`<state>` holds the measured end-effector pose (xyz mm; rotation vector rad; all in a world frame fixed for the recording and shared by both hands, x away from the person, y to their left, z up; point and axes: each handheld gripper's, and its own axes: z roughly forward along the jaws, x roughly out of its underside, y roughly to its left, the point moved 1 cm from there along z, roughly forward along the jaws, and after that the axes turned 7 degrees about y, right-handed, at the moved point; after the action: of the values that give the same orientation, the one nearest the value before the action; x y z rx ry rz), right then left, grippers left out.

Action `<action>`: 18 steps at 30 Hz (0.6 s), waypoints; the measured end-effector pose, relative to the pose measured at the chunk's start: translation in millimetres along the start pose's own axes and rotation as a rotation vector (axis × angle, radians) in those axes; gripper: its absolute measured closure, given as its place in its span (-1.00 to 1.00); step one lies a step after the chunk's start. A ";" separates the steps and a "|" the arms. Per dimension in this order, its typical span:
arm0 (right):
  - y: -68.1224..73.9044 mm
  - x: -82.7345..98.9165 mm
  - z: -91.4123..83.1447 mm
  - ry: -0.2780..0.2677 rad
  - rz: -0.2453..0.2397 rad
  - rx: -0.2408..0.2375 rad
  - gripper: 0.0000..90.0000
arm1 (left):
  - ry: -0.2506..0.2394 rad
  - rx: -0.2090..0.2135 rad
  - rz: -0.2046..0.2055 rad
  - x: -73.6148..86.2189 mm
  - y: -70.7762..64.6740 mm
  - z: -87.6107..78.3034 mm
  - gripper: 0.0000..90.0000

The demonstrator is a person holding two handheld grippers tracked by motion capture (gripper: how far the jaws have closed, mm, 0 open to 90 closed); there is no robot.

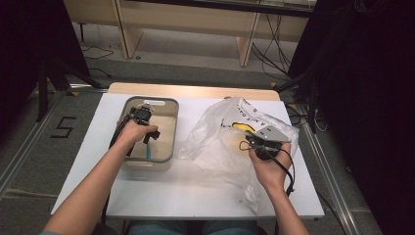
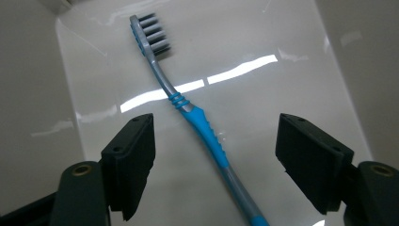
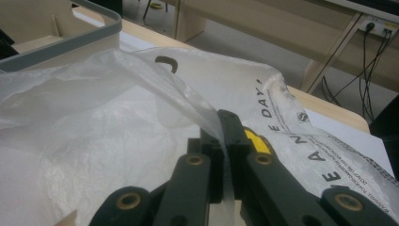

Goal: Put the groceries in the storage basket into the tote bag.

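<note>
A: The toothbrush [image 2: 202,125] lies flat on the bottom of the bin [image 1: 169,128], which stands on the left half of the table [image 1: 195,196], nearer the far edge. How should the left gripper [image 2: 214,160] take it?

B: Its fingers [image 2: 134,155] stand apart, one on each side of the handle, and touch nothing yet. I would come straight down, close on the blue grip part and not on the thin grey neck, and keep away from the bin wall.

A: And the right gripper [image 3: 226,141]?

B: Its fingers are pressed together on the edge of the plastic bag [image 1: 230,142], on the right half of the table. It should hold this edge up, so that the mouth of the bag is open.

A: How does the toothbrush look?

B: It is slim and a little curved. The handle is blue and grey with small ribs, and the dark grey bristles point sideways, toward a corner of the bin. The bin bottom is shiny, so the toothbrush may slide.
</note>
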<state>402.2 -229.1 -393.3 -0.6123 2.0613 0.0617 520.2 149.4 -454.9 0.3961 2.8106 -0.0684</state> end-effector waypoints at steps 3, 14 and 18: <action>0.0 0.2 0.3 0.000 0.002 0.000 1.00 | 0.021 -0.003 -0.023 -2.5 2.2 5.7 -0.32; 0.0 0.1 -0.3 -0.001 0.002 -0.001 1.00 | 0.061 0.000 -0.044 -3.2 4.3 12.8 -0.21; 0.3 0.0 0.0 -0.001 0.002 -0.001 1.00 | 0.072 0.001 -0.050 -3.4 4.4 14.3 -0.12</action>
<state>402.0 -228.9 -393.4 -0.6105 2.0616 0.0647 528.7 151.5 -467.5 0.3343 2.8920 -0.0683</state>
